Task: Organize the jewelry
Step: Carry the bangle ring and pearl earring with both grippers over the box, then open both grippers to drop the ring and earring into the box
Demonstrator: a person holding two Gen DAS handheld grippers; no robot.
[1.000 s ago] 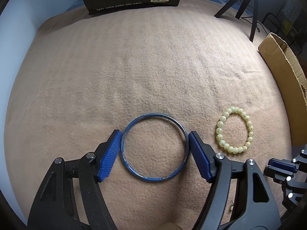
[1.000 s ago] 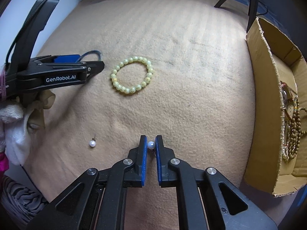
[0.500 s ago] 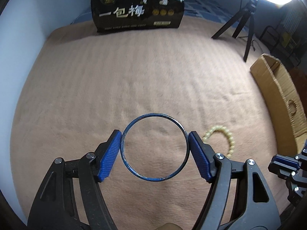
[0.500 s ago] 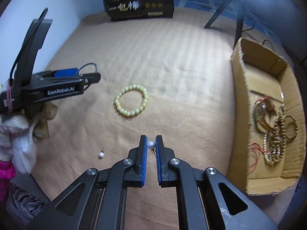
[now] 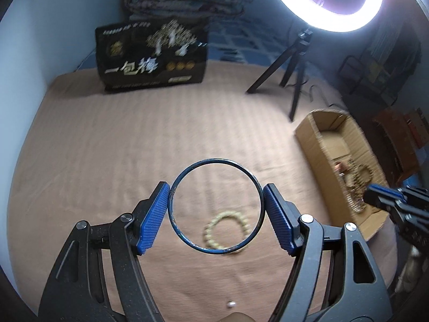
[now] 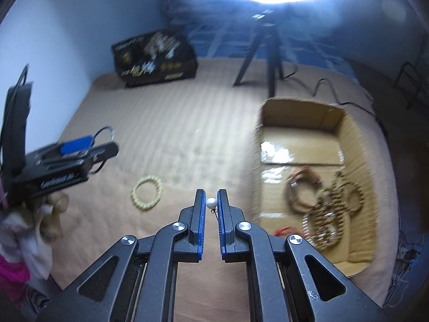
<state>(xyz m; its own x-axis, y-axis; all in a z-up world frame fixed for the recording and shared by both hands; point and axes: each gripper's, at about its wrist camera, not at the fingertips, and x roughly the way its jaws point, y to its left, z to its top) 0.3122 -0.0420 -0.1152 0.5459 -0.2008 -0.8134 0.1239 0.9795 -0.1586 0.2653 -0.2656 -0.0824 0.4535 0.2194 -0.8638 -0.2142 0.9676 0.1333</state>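
My left gripper (image 5: 215, 209) is shut on a thin blue bangle (image 5: 187, 170), held by its two sides well above the tan blanket. My right gripper (image 6: 211, 201) is shut on a small white pearl earring (image 6: 210, 202), also lifted. A pale yellow bead bracelet (image 5: 214, 224) lies on the blanket below the bangle; it also shows in the right wrist view (image 6: 147, 192). A second pearl earring (image 5: 231, 304) lies near the front edge. The open cardboard box (image 6: 300, 145) to the right holds several bead bracelets (image 6: 325, 209). The left gripper shows in the right wrist view (image 6: 88, 145).
A black printed box (image 5: 152, 59) stands at the back of the blanket (image 5: 134, 134). A ring light (image 5: 337, 2) on a black tripod (image 5: 292, 64) stands at the back right. The blue wall (image 5: 40, 26) is on the left.
Both grippers have risen and tilted up, each still holding its item. The cardboard box and ring light have come further into view; the bead bracelet now lies under the bangle.
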